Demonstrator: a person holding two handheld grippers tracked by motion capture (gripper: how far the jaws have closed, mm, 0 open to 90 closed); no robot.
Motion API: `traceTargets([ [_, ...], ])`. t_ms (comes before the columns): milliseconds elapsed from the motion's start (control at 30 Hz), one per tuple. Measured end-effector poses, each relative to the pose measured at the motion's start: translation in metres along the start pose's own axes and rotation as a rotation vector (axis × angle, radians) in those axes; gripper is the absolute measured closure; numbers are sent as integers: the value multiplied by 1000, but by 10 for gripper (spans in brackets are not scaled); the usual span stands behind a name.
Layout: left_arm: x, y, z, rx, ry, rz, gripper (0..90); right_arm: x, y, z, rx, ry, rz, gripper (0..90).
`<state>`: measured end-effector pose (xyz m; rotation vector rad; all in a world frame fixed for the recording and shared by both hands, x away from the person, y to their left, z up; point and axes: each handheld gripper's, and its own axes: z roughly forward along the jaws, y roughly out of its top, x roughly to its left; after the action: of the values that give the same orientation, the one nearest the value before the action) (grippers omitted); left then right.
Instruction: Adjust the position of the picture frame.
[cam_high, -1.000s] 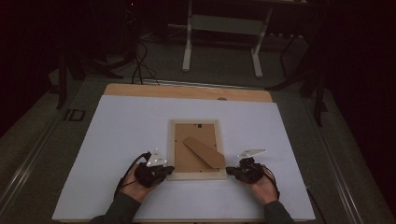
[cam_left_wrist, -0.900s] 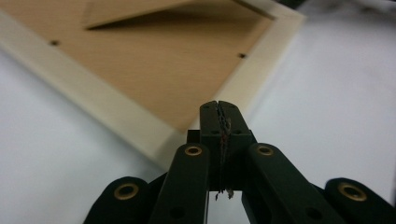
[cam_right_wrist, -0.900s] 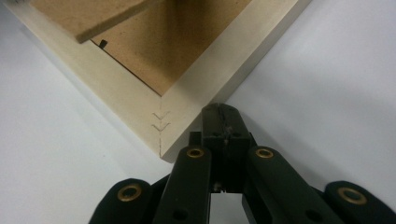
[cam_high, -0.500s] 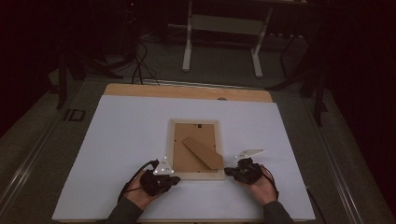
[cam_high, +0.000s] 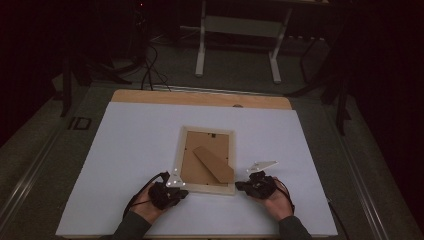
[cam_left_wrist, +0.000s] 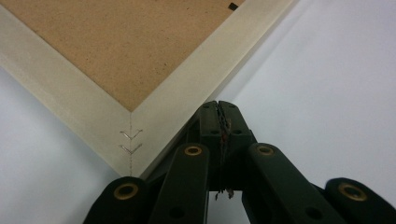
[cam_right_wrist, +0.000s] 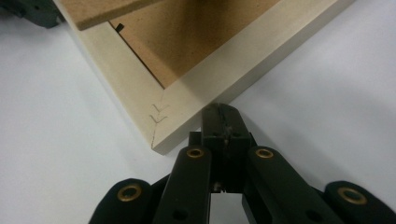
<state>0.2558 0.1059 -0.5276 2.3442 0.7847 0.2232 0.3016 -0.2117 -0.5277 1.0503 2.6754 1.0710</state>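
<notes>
Both grippers closed, empty, parked at the picture frame's near corners.
Picture frame (cam_high: 206, 161) face down mid white sheet (cam_high: 130, 150), stand flap up. Left gripper (cam_left_wrist: 218, 108) jaws pressed together, tips against frame's outer edge beside its corner; right gripper (cam_right_wrist: 221, 112) jaws pressed together, tips at frame edge, contact unclear.

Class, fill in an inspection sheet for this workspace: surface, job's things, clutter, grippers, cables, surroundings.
Surface: white board on a wooden table.
Job's things: picture frame lying face down, brown stand flap on its back.
Clutter: nothing seen.
Grippers: left gripper shut, at the frame's near left corner; right gripper shut, at its near right corner.
Cables: one cable loops from the left gripper.
Surroundings: dark room, white stand behind.
</notes>
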Motion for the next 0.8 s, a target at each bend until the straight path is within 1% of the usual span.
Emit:
traceTargets([
  [33, 1, -1, -1, 2, 7, -6, 900, 1, 0, 1, 0, 5, -5, 900],
  [100, 1, -1, -1, 2, 7, -6, 900, 2, 1, 1, 1, 8, -7, 900],
  [167, 3, -1, -2, 5, 19, -16, 899, 2, 1, 2, -4, 9, -11, 900],
  [333, 6, -3, -3, 2, 19, -33, 900, 1, 0, 3, -29, 10, -7, 899],
  [433, 8, -3, -3, 2, 24, -40, 900, -2, 0, 1, -57, -11, 1, 897],
  [533, 11, -4, -4, 3, 29, -52, 899, -4, 1, -1, -71, -23, 8, 890],
  [567, 12, -4, -5, 4, 33, -56, 899, -6, 1, -3, -84, -40, 15, 888],
  [600, 13, -4, -5, 3, 38, -61, 899, -8, 1, -4, -89, -43, 17, 888],
  [700, 14, -4, -5, 2, 46, -66, 899, -9, 1, -4, -94, -45, 23, 888],
  [767, 17, -5, -5, 1, 54, -80, 900, -11, 1, -4, -98, -58, 29, 888],
  [800, 18, -5, -6, 2, 55, -86, 900, -11, 3, -4, -97, -68, 18, 890],
])
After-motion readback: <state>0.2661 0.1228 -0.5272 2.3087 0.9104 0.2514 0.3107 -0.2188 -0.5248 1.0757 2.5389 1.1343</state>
